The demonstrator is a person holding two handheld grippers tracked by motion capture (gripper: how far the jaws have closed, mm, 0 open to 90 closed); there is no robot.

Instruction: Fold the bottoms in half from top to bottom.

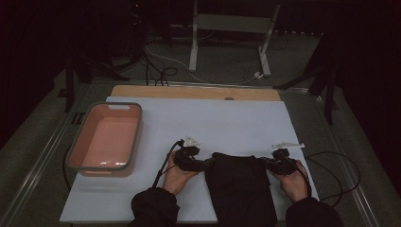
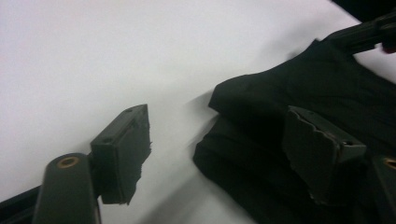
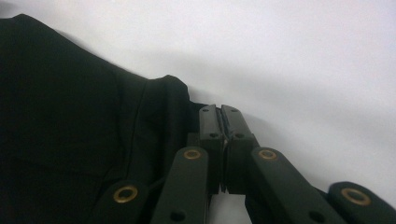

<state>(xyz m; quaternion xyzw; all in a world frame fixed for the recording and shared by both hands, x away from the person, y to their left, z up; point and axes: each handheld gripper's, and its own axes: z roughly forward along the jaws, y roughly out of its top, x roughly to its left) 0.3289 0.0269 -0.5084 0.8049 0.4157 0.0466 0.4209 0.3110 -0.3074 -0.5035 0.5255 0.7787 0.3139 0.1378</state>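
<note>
The black garment [image 1: 241, 187] is being worked flat at the near edge of the white table [image 1: 213, 118]. Its right top corner is being pinched tight by the right gripper [image 3: 223, 122]. The left gripper [image 2: 224, 154] is being held open, the left corner between its jaws but ungripped. Best if that edge gets seated deep before closing, so both corners are being lifted evenly.

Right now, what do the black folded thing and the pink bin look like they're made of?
Black folded thing: looks like soft matte cloth; stacked folds and a seam at its edge, no shine. Exact fibre can't be told.
Pink bin: probably moulded plastic; smooth, slightly glossy walls, rounded corners, a grey rim.
</note>
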